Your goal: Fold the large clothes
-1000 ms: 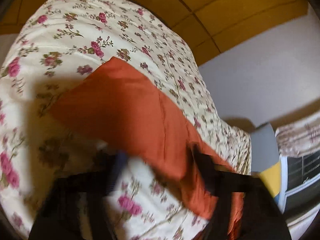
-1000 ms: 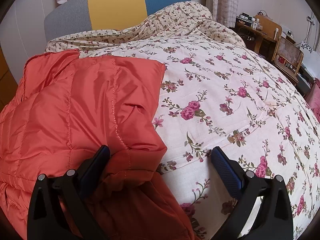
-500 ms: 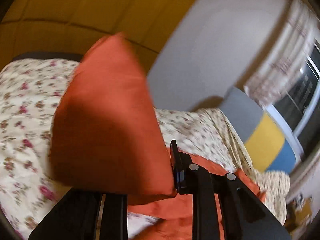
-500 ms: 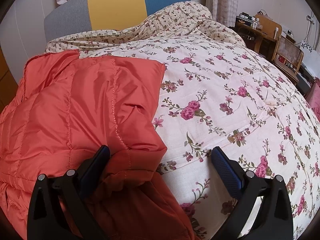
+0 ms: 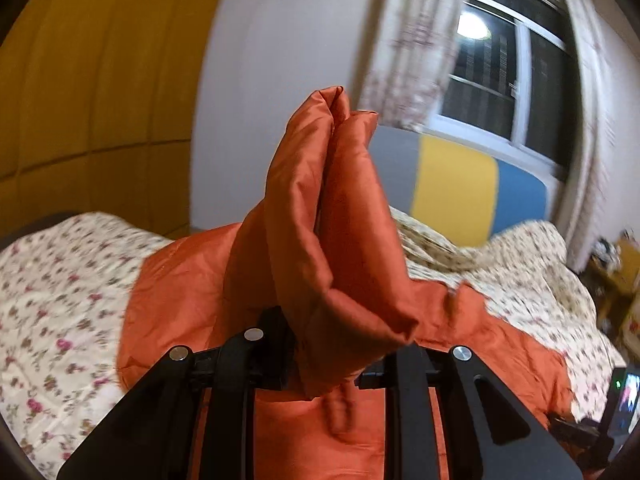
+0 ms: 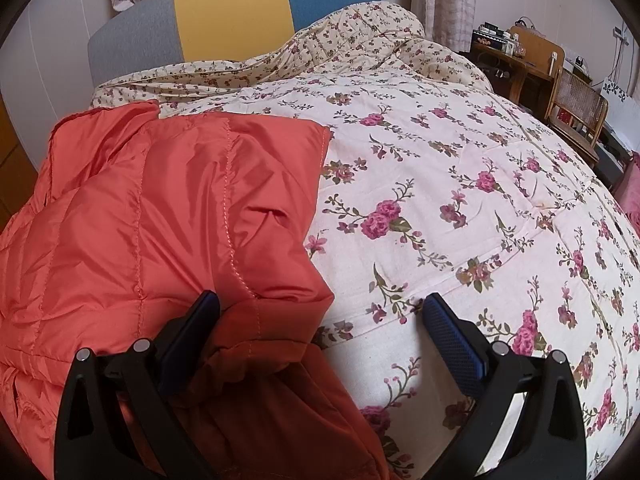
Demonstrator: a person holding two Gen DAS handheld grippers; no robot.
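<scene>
- The orange puffer jacket (image 6: 160,216) is lying on the left side of the bed, on top of the floral quilt (image 6: 460,184).
- Left tongs (image 5: 326,354) are clamped on a doubled-up flap of the jacket (image 5: 332,232), which sticks up in the air in front of the camera. The rest of the jacket sits on the quilt (image 5: 60,288) below.
- Right tongs (image 6: 320,336) are spread wide, holding nothing. The left finger (image 6: 192,328) rests against the jacket's hem, the right finger over bare quilt.
- The striped headboard (image 6: 228,12) is at the far end of the bed, with a wooden chair (image 6: 576,112) off to the right.
</scene>
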